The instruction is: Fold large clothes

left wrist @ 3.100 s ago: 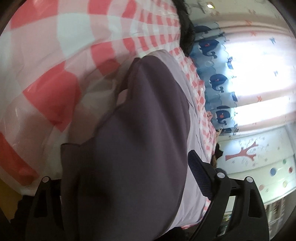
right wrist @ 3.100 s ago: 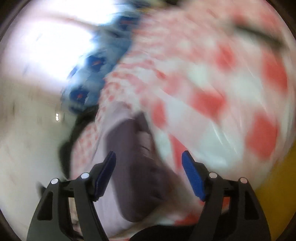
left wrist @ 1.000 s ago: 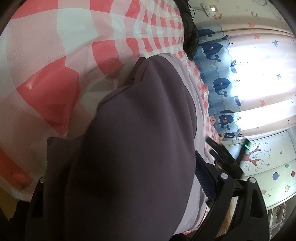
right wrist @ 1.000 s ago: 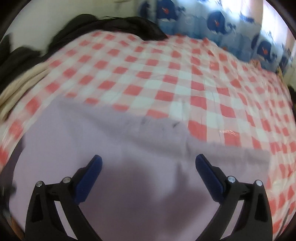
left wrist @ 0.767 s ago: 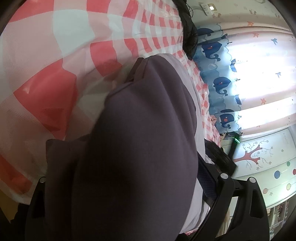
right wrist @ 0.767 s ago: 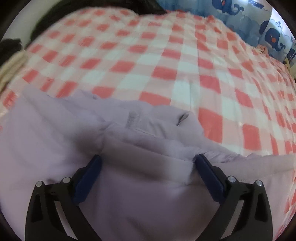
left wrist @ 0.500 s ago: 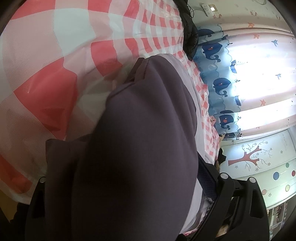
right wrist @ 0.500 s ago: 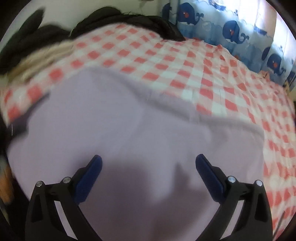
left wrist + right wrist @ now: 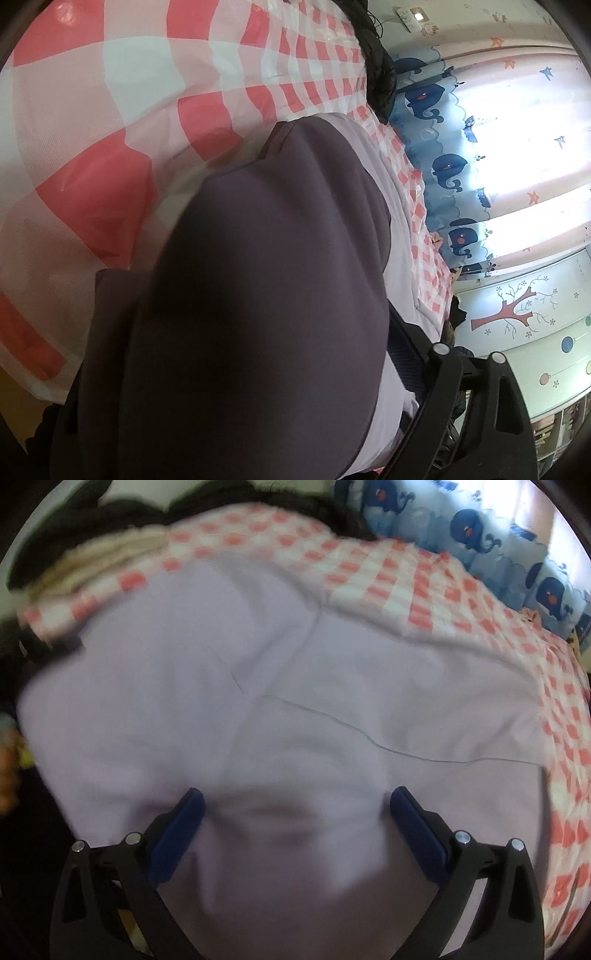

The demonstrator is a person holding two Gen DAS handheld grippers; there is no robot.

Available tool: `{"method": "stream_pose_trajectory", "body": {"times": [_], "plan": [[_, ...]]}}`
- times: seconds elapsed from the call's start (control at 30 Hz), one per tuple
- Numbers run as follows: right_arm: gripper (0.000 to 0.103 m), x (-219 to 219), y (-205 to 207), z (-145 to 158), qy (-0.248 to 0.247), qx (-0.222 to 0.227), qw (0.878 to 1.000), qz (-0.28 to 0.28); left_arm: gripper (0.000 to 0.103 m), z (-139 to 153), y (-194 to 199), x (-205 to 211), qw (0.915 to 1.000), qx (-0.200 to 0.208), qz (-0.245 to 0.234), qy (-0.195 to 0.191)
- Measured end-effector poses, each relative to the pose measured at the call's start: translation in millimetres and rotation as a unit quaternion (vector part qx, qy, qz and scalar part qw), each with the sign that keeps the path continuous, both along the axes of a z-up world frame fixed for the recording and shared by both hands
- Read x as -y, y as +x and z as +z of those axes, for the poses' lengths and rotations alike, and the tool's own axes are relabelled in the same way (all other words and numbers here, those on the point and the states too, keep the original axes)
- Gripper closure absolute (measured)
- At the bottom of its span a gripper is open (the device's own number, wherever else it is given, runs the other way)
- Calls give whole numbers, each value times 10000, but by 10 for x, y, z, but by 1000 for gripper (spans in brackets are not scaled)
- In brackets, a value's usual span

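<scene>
Over checked bedding (image 9: 424,587), right gripper (image 9: 295,812) tilts down, jaws spread on lilac garment (image 9: 258,664); left gripper (image 9: 240,369) jaws closing around it.

i see a red-and-white checked cover (image 9: 155,122) spread wide, with a dark heap (image 9: 376,62) at its far edge and a cream bundle (image 9: 107,561) beside it. past the cover hangs a whale-print curtain (image 9: 447,166), very bright. there's a wall with a red tree picture (image 9: 506,314).

matt lilac cloth garment (image 9: 295,701), glossy (plastic-looking) checked cover (image 9: 110,147)
</scene>
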State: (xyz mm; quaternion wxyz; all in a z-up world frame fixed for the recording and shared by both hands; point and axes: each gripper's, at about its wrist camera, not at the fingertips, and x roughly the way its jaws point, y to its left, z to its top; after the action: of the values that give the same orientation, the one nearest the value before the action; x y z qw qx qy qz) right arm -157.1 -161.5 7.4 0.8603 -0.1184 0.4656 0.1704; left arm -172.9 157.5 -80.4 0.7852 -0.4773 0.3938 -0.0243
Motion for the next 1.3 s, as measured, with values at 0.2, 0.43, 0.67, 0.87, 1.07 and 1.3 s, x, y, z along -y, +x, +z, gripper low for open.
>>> {"method": "stream_pose_trajectory", "body": {"times": [0.2, 0.43, 0.67, 0.87, 1.07, 1.3], "plan": [[5, -161, 15, -381, -277, -78, 9993, 232, 41, 167, 13, 129, 9987, 136, -56, 495], [5, -123, -90, -307, -186, -6, 9995, 272, 55, 382, -38, 252, 9957, 353, -82, 848], [5, -150, -31, -392, -315, -122, 9990, 292, 61, 852, -152, 565, 9864, 922, -341, 1318], [5, -137, -58, -390, -271, -79, 9991, 304, 62, 1189, -200, 897, 9785, 1305, -581, 1489], [5, 144, -190, -57, 204, 101, 9994, 274, 64, 1426, -167, 1145, 9733, 1520, -786, 1528], [5, 424, -61, -335, -34, -205, 9996, 189, 66, 1690, -161, 1697, 9620, 1872, -1237, 1555]]}}
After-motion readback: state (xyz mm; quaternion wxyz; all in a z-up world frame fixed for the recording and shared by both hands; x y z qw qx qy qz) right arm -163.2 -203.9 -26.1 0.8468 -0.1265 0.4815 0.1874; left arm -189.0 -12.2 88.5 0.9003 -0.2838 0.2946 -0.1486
